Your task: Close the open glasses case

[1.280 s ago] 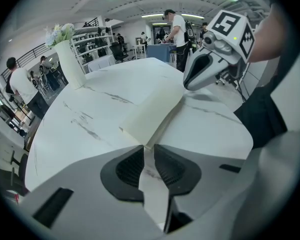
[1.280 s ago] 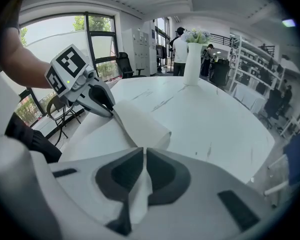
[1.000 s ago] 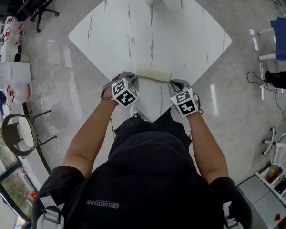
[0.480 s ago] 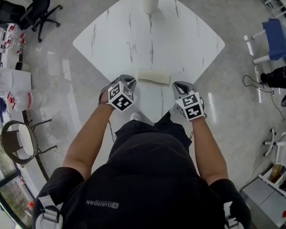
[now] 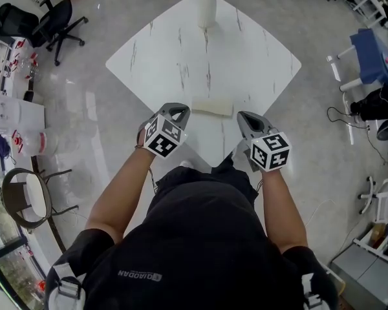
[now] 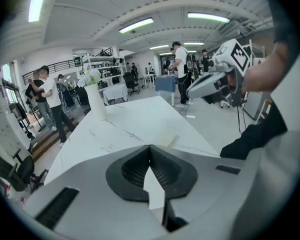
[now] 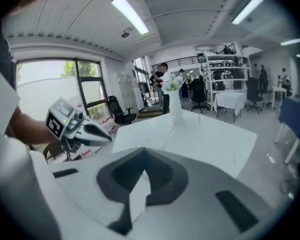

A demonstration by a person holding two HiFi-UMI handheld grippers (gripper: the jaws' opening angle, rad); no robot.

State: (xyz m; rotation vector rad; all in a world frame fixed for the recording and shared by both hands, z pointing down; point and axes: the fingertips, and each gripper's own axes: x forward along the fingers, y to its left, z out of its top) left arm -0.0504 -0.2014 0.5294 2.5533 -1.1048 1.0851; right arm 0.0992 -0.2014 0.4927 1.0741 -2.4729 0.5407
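A cream glasses case (image 5: 212,106) lies on the white marble table (image 5: 181,57), close to the corner nearest me. From above it reads as a flat pale rectangle, and I cannot tell how its lid stands. In the left gripper view only a cream edge of the case (image 6: 168,141) shows past the jaws. My left gripper (image 5: 178,110) hovers just left of the case, its jaws together on nothing (image 6: 150,147). Right of the case, my right gripper (image 5: 245,117) is raised a little, also shut and empty (image 7: 142,150). Neither gripper touches the case.
A white vase of flowers (image 5: 206,6) stands at the table's far corner. Office chairs (image 5: 48,15) sit at the upper left, with a round stool (image 5: 26,196) lower left. Blue furniture (image 5: 375,47) and cables are to the right. People (image 6: 47,101) stand in the background.
Both grippers have drawn back from the ends of the case toward me and risen nearer the head camera. The case has stayed where it was on the table.
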